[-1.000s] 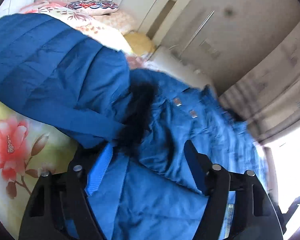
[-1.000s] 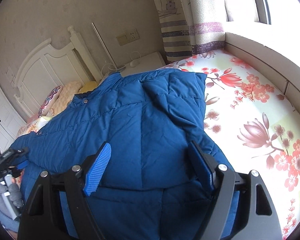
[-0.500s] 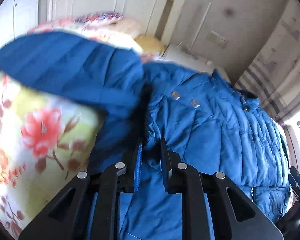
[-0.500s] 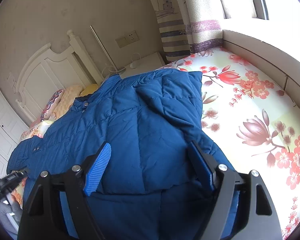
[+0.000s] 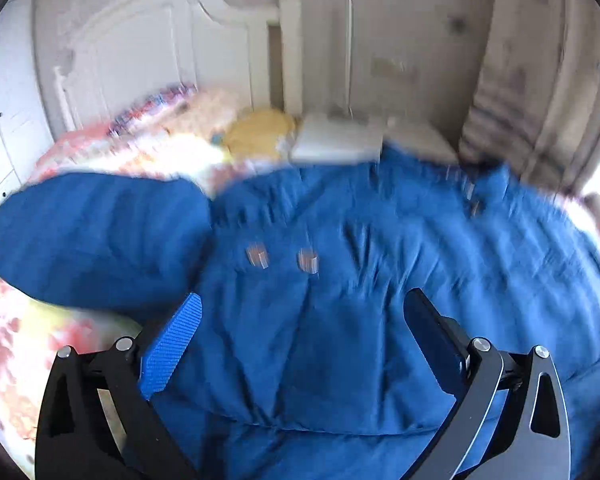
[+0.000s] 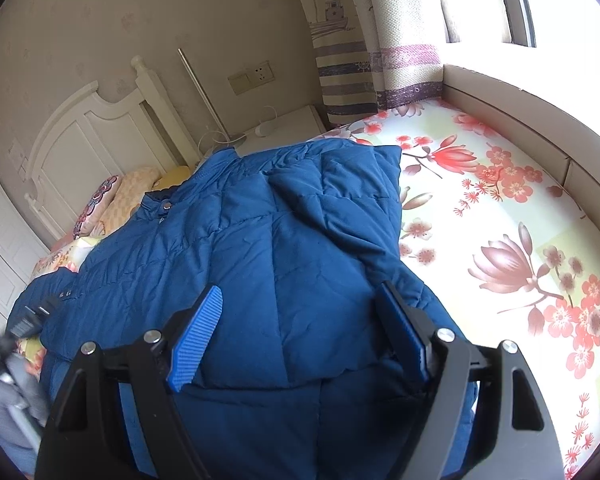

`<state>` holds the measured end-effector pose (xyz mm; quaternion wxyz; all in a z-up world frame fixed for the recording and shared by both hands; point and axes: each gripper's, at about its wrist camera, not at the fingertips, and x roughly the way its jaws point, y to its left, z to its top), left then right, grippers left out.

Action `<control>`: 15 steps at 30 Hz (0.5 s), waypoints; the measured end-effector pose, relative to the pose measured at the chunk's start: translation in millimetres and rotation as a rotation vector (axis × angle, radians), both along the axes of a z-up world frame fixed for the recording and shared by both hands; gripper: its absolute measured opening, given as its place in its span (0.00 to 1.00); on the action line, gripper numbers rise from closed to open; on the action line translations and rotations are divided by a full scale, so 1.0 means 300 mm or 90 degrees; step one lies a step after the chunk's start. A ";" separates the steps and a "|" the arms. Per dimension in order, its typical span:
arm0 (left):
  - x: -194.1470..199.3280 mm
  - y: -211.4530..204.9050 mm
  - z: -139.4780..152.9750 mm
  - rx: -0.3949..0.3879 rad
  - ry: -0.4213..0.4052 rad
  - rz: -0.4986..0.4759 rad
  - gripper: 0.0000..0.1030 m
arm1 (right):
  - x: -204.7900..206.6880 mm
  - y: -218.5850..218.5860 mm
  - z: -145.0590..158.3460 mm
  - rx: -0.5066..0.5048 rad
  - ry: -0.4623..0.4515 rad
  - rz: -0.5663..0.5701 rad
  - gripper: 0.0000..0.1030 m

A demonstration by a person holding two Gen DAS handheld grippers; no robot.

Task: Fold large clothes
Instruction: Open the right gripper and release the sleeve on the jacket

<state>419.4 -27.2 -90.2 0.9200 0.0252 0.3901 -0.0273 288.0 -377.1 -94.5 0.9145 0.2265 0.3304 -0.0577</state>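
- Blue quilted fabric fills both of my views: the jacket (image 6: 284, 248) lies spread across the bed (image 6: 512, 216), on a sheet printed with red and pink flowers.
- Its collar end points toward the white headboard (image 6: 84, 140), and the pillows (image 6: 112, 204) sit just beyond it.
- My left gripper (image 5: 304, 320) has just swung its jaws wide apart. Nothing is pinched between them; the jacket's front, with two small metal snaps (image 5: 284, 258), lies below the gap.
- That view is smeared by motion blur, so fine detail on the fabric is lost.
- To the left in the same view, one sleeve (image 5: 92, 240) juts out sideways over the flowered sheet.
- My right gripper (image 6: 300, 316) hangs above a folded-over part of the jacket with its jaws parted fairly wide. The blue pads (image 6: 196, 338) stand on either side of the fabric, and I cannot see them pressing on it.
- Striped curtains (image 6: 364, 60) hang by the window at the bed's far right corner.
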 end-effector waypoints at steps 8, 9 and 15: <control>0.033 0.008 -0.049 0.000 0.046 -0.015 0.96 | -0.042 -0.033 0.011 0.022 -0.040 -0.031 0.76; 0.032 0.013 -0.049 -0.005 0.048 -0.016 0.96 | -0.048 -0.041 0.017 0.025 -0.044 -0.037 0.75; 0.025 0.006 -0.057 -0.016 0.049 -0.019 0.96 | -0.009 -0.028 0.123 -0.059 -0.036 -0.046 0.74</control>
